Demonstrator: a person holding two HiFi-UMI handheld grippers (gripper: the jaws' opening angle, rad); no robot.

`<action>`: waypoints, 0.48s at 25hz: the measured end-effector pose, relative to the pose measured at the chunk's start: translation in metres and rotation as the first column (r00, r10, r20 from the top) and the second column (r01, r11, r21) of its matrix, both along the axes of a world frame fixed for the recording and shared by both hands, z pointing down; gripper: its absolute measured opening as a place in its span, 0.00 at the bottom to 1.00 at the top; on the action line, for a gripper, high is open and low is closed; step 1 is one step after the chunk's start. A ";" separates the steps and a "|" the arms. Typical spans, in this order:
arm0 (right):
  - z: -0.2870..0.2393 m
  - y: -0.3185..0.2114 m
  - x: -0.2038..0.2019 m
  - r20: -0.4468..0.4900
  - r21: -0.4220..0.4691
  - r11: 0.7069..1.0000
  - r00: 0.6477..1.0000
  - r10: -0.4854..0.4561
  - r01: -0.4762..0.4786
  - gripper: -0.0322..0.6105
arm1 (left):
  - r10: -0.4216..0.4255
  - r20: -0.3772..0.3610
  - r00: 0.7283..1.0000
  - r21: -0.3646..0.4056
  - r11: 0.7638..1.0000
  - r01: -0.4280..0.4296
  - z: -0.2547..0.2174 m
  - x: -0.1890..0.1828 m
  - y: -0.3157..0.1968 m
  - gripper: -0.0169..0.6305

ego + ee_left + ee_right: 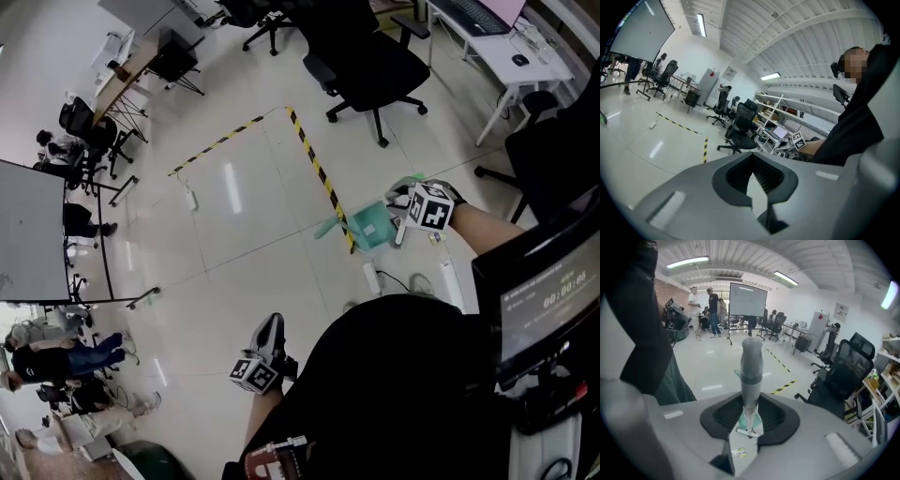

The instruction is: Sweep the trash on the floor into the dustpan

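A green dustpan (373,225) stands on the white floor beside the yellow-black tape (319,173). Its grey handle (751,366) rises between the jaws of my right gripper (405,199), which is shut on it; the teal pan (749,420) shows below the jaws. A small scrap of trash (739,453) lies on the floor near the pan, also seen as a speck (433,237) by my right arm. My left gripper (270,330) hangs low at my side, jaws together and holding nothing; in its own view the left gripper (752,164) points out across the room.
Black office chairs (370,56) stand beyond the tape, and a white desk (506,47) is at the upper right. A power strip (372,278) and cable lie near my feet. A whiteboard (37,234) and several people are at the far left.
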State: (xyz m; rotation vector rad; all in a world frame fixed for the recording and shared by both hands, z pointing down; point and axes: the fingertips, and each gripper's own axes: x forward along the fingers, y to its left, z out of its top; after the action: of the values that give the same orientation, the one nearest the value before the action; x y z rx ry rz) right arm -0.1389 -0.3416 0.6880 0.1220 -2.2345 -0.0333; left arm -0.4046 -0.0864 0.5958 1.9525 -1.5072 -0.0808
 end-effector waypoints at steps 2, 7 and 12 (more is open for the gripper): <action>0.001 0.003 -0.012 -0.008 0.010 0.999 0.999 -0.051 0.051 0.20 | -0.011 0.005 1.000 -0.002 1.000 0.011 0.001 -0.005 0.006 0.02; 0.009 0.003 -0.014 -0.097 0.025 0.988 0.984 -0.147 0.150 0.20 | -0.039 -0.005 0.999 0.006 0.999 0.039 0.002 -0.005 0.013 0.02; 0.008 -0.008 0.018 -0.218 0.007 0.982 0.959 -0.181 0.187 0.20 | -0.043 -0.012 0.999 0.025 0.999 0.043 0.011 0.000 0.008 0.02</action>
State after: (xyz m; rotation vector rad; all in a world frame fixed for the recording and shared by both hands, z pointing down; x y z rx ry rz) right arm -0.1206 -0.3494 0.6963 -0.0732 -2.0205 -0.1707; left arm -0.4050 -0.0782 0.6070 1.9363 -1.5478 -0.1304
